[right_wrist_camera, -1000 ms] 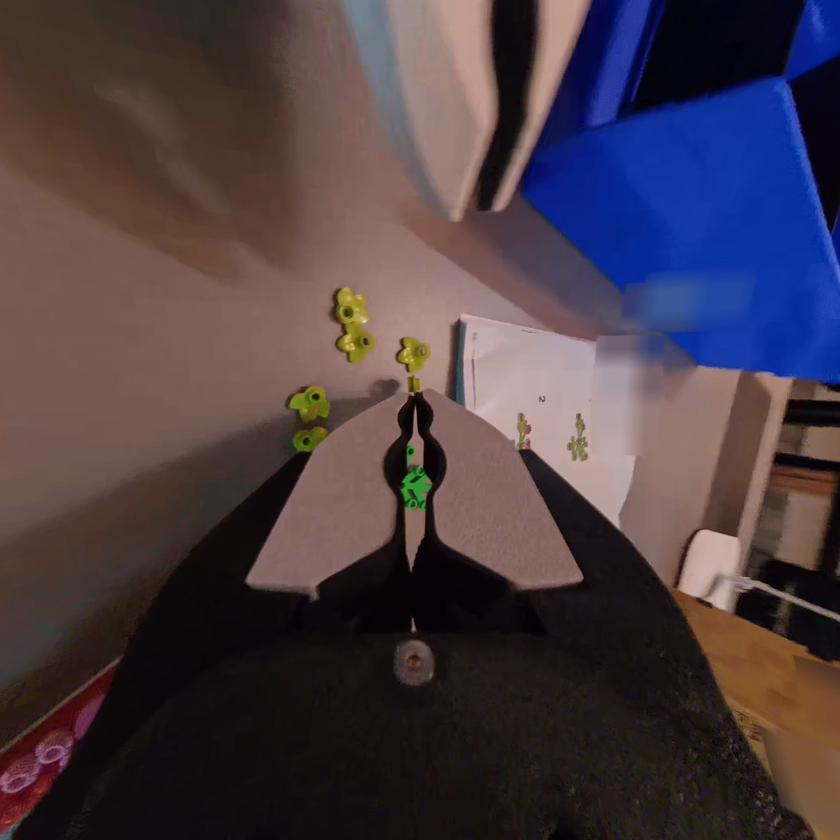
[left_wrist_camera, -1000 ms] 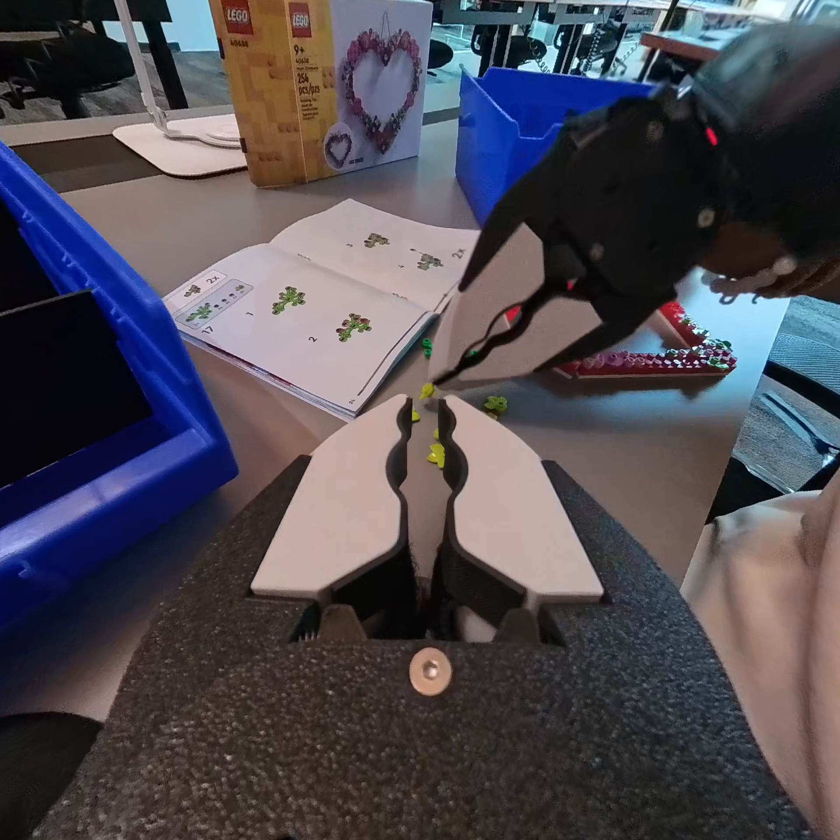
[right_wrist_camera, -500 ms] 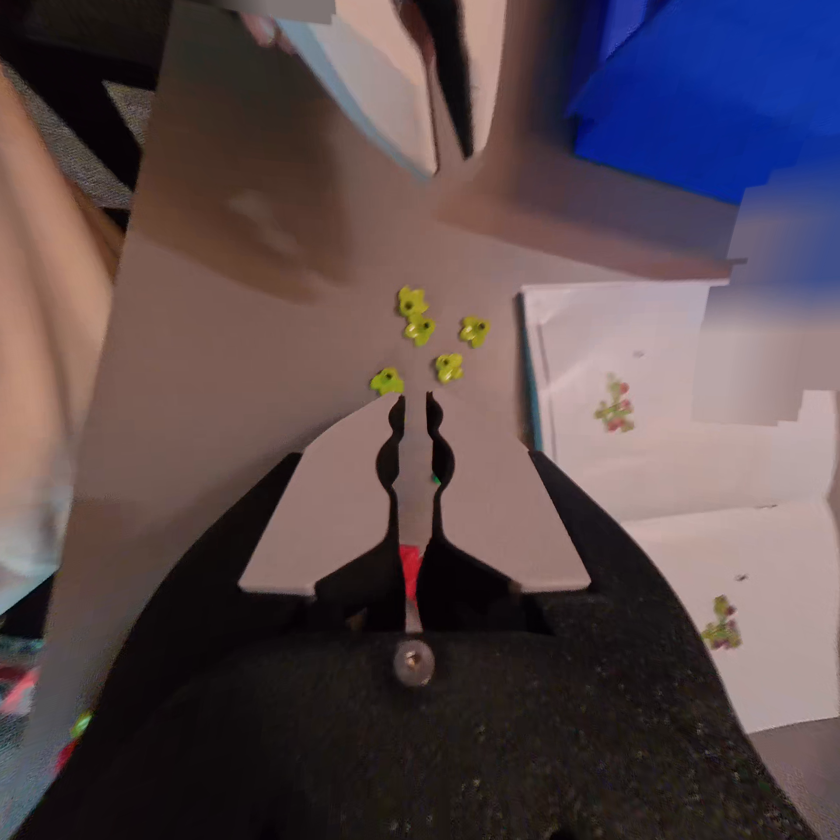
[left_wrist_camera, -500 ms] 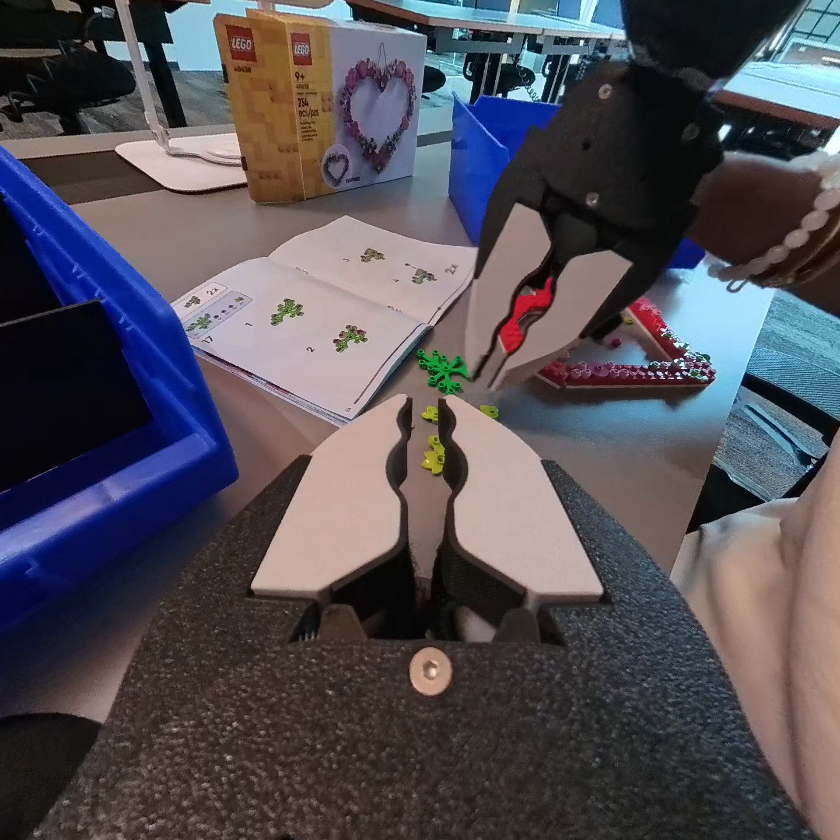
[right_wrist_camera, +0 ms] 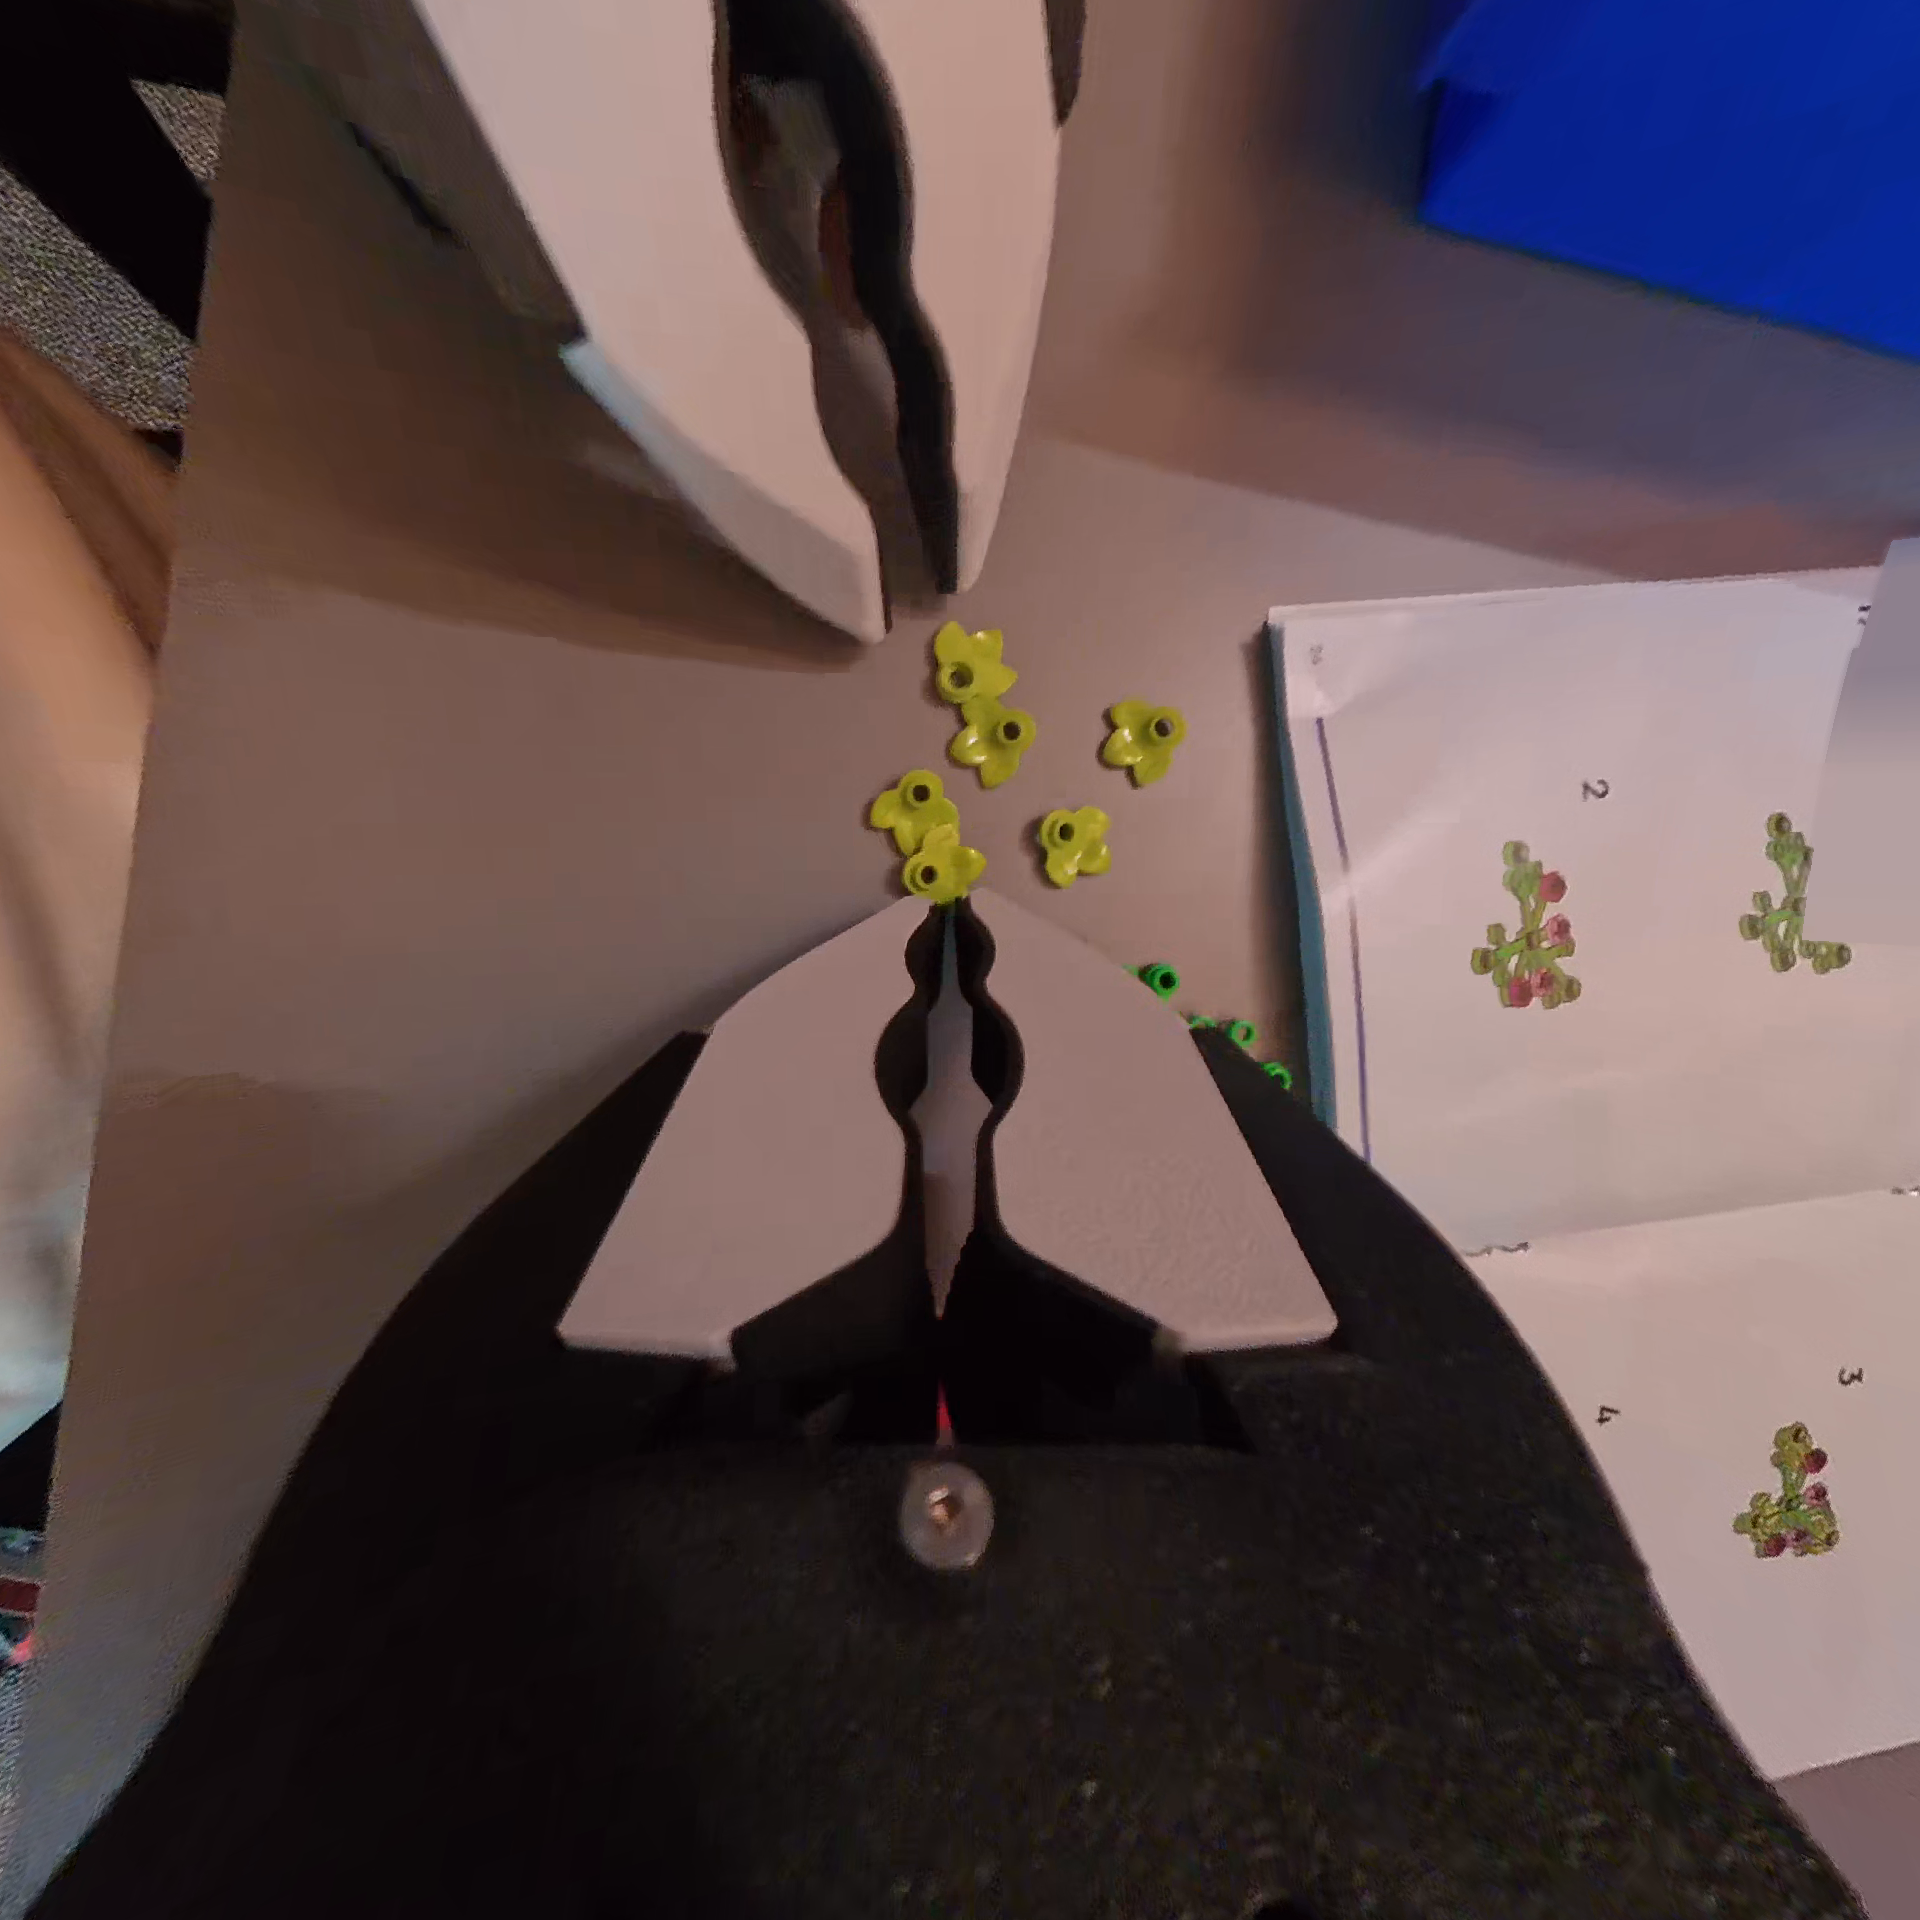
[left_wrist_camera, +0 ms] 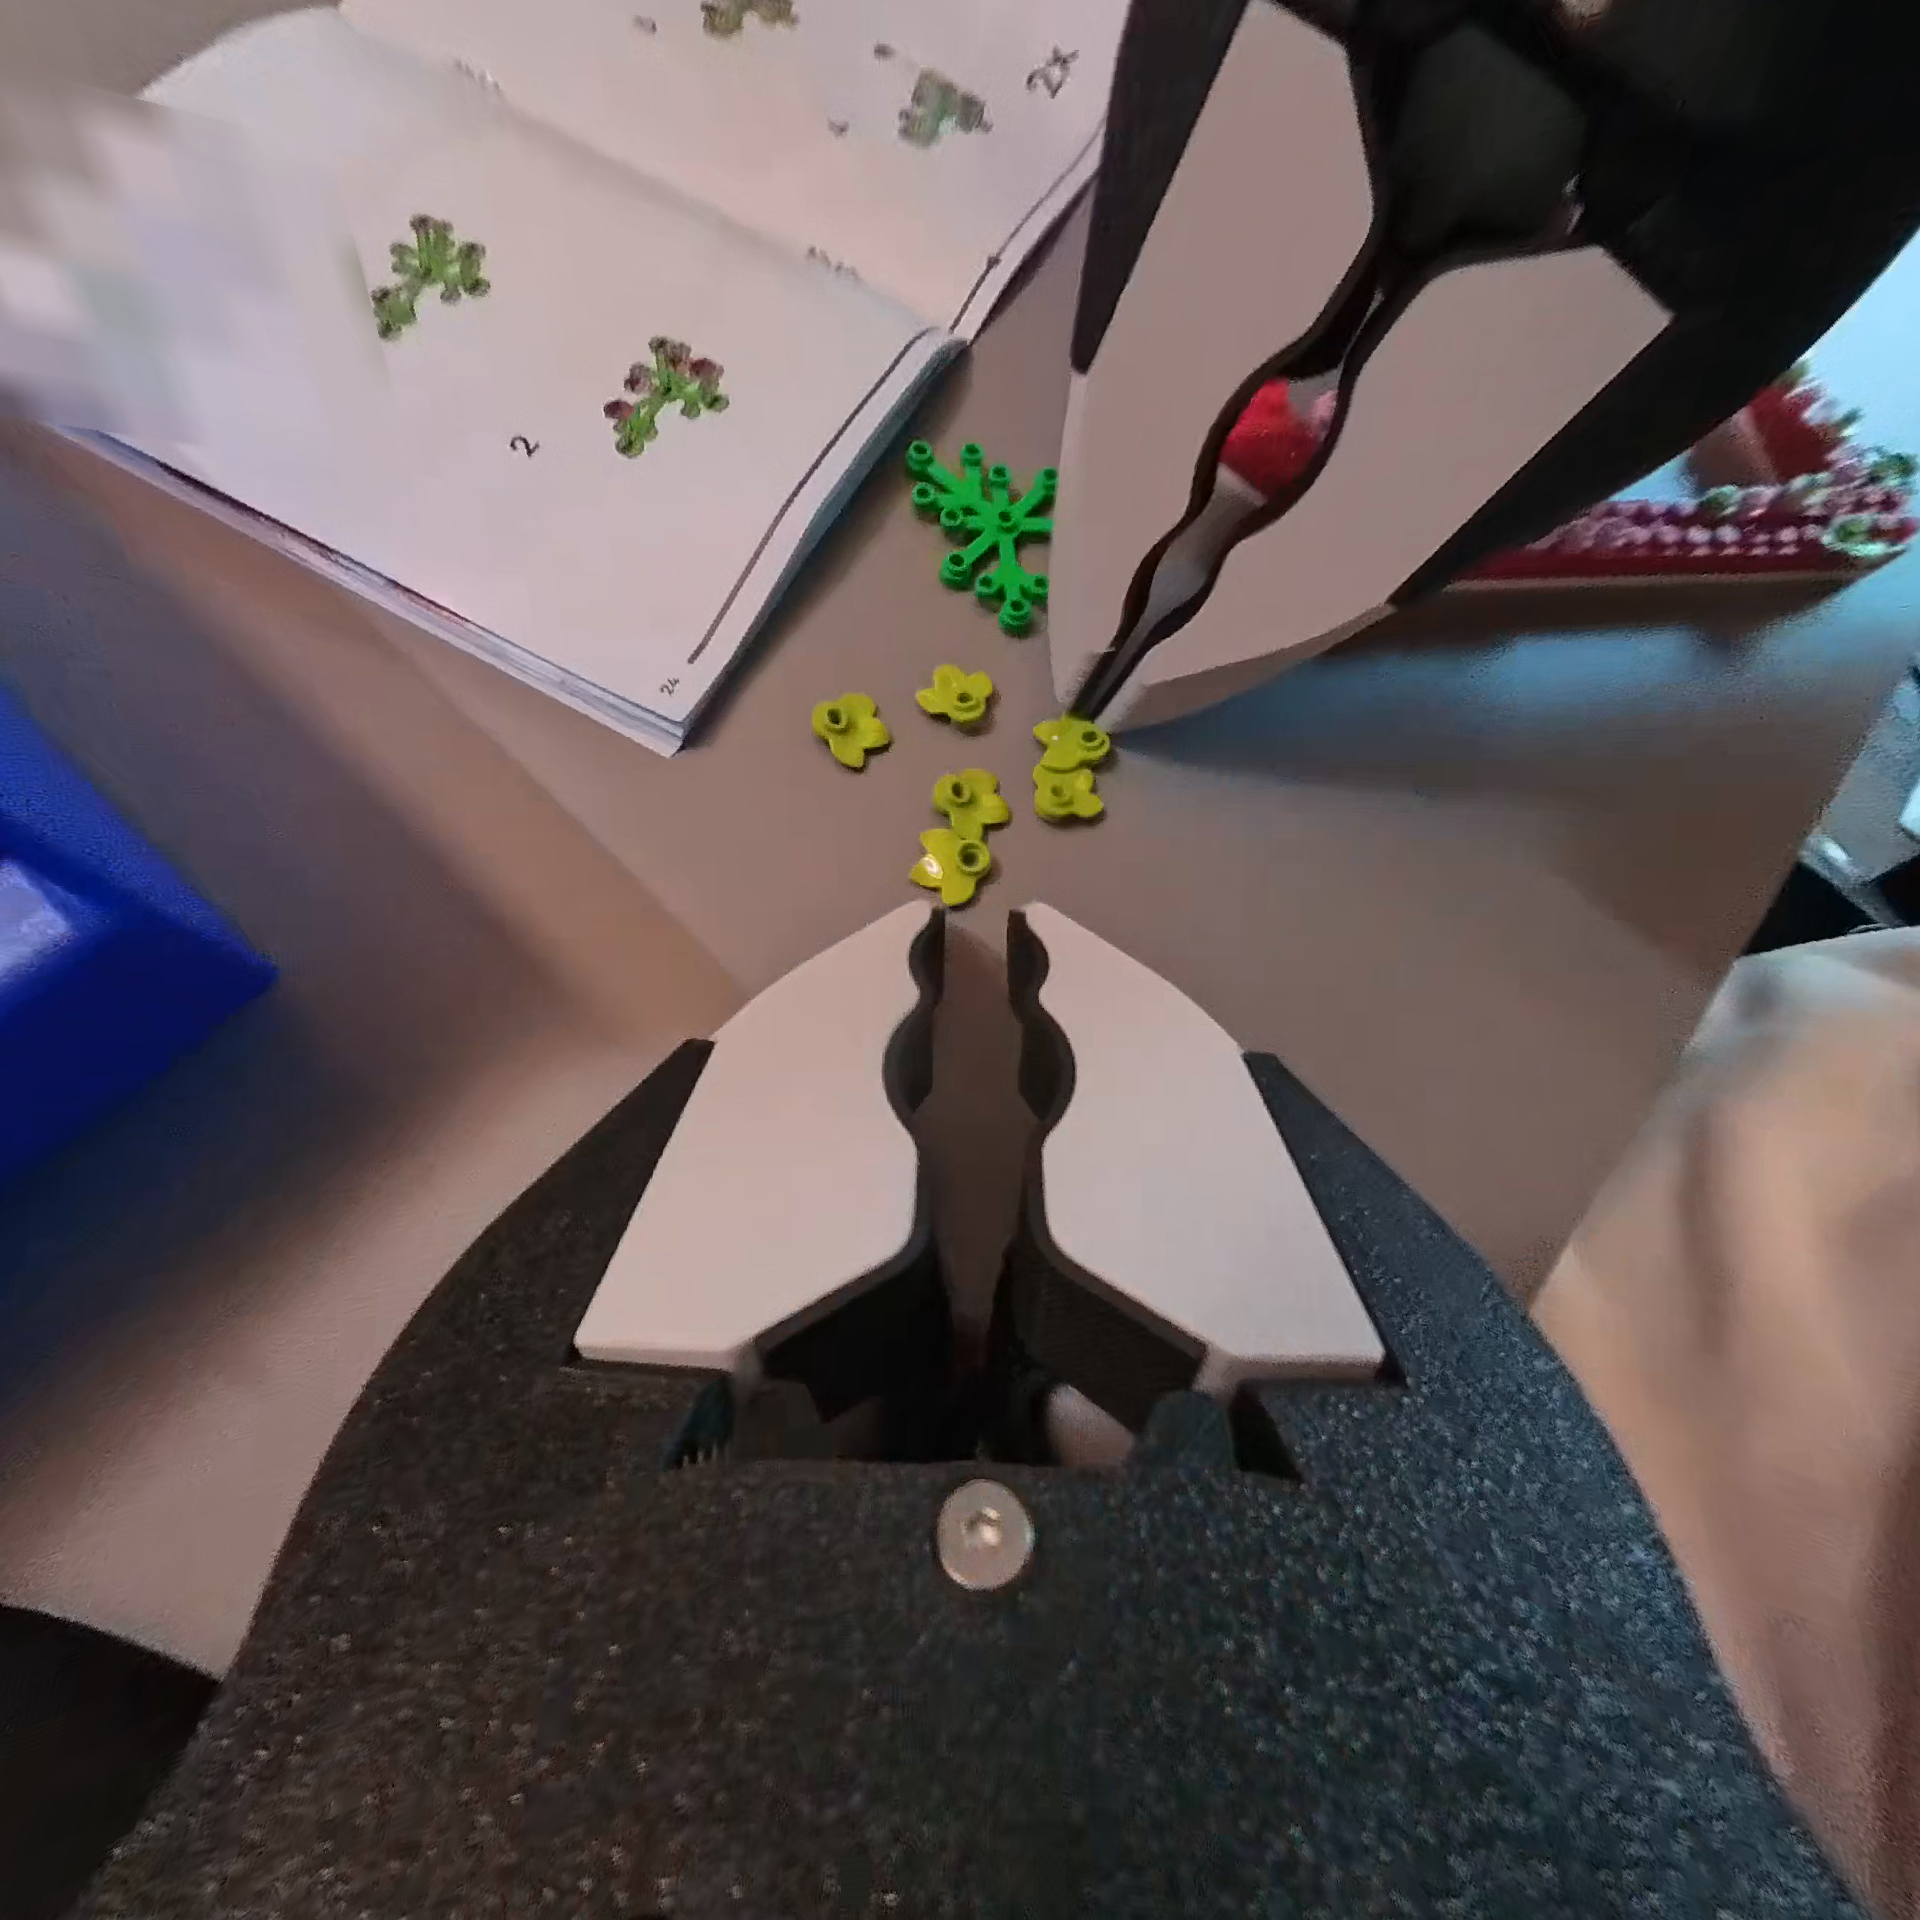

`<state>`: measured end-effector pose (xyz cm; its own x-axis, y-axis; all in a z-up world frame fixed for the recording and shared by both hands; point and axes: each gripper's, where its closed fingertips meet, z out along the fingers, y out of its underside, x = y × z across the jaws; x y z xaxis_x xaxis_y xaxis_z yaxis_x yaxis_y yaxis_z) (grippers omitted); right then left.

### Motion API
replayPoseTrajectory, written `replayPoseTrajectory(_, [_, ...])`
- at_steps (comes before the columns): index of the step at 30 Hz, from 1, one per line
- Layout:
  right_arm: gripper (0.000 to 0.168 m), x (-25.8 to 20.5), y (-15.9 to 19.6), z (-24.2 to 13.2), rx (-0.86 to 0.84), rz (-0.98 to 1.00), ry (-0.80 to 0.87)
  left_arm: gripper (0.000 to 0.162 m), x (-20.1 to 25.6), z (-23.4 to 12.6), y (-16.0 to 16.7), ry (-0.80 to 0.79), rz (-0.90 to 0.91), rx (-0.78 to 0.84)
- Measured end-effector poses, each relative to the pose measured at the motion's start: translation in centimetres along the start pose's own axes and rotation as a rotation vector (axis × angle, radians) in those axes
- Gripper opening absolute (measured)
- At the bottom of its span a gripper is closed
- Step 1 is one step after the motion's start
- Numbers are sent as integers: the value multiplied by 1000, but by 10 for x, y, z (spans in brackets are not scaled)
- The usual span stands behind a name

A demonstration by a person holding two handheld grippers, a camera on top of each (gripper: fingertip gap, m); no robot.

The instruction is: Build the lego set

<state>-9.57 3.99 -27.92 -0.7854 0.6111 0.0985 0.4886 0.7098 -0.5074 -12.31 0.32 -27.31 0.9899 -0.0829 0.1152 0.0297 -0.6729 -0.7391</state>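
Several lime flower pieces [left_wrist_camera: 956, 694] lie loose on the grey table, with a dark green leaf piece [left_wrist_camera: 987, 530] beside them near the open instruction booklet [left_wrist_camera: 582, 312]. My right gripper [right_wrist_camera: 951, 906] reaches down from the upper right in the left wrist view [left_wrist_camera: 1089, 712]. Its jaws are pinched on the edge of one lime flower piece [right_wrist_camera: 940, 868] that rests on the table. My left gripper [left_wrist_camera: 977, 912] is open by a narrow gap and empty, its tips just short of the nearest lime flower [left_wrist_camera: 951, 862]. The leaf piece is mostly hidden behind my right finger [right_wrist_camera: 1158, 977].
A red heart-shaped frame with studs [left_wrist_camera: 1662, 540] lies behind the right gripper. A blue bin [left_wrist_camera: 94, 935] stands at the left. The booklet [right_wrist_camera: 1610, 935] borders the pieces. A person's light clothing [left_wrist_camera: 1766, 1247] is at the table's near right edge. Tip to tip, the grippers are about 5 centimeters apart.
The right gripper let go of the dark green leaf piece onto the table, then moved to the lime flowers and shut on one. The left gripper tilted down and came closer to the pieces.
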Motion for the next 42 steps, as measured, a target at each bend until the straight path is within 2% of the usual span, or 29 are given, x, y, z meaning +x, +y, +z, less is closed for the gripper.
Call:
replayPoseTrajectory(5, [7, 5, -8, -1, 12, -2, -3, 11, -2, 2, 3, -49, 23, -36])
replayPoseTrajectory(8, [10, 2, -31, -10, 98, -2, -14, 12, -5, -4, 6, -80, 27, -60])
replayPoseTrajectory(10, [12, -2, -40, -4, 89, -56, 2, 12, -7, -11, 3, -102, 28, -43])
replayPoseTrajectory(12, [14, 0, -39, 6, 46, -108, 43, 12, -9, -20, -4, -117, 23, -1])
replayPoseTrajectory(16, [14, 4, -38, 18, 34, -80, 21, 11, -15, -31, -9, -134, -3, 56])
replayPoseTrajectory(18, [8, 3, -38, 20, 28, -105, 20, 11, -16, -32, -7, -129, -10, 55])
replayPoseTrajectory(22, [7, 4, -41, 21, 46, -65, 4, 12, -14, -25, -5, -95, 9, 59])
replayPoseTrajectory(25, [7, 0, -57, 9, 207, 137, -140, 16, -13, -26, -8, -82, 74, 96])
replayPoseTrajectory(29, [7, -8, -92, -41, 521, 553, -592, 18, 1, -54, -45, -6, 175, 407])
replayPoseTrajectory(30, [7, -11, -98, -54, 576, 600, -702, 17, 5, -64, -54, 22, 162, 492])
replayPoseTrajectory(33, [7, -20, -106, -75, 633, 661, -890, 11, 25, -83, -71, 192, 113, 651])
replayPoseTrajectory(36, [7, -24, -108, -82, 645, 698, -994, 9, 37, -82, -73, 259, 115, 646])
replayPoseTrajectory(40, [7, -21, -105, -83, 657, 726, -1009, 1, 38, -77, -70, 292, 72, 606])
replayPoseTrajectory(42, [4, -16, -102, -80, 653, 746, -972, 0, 35, -72, -69, 338, -38, 573])
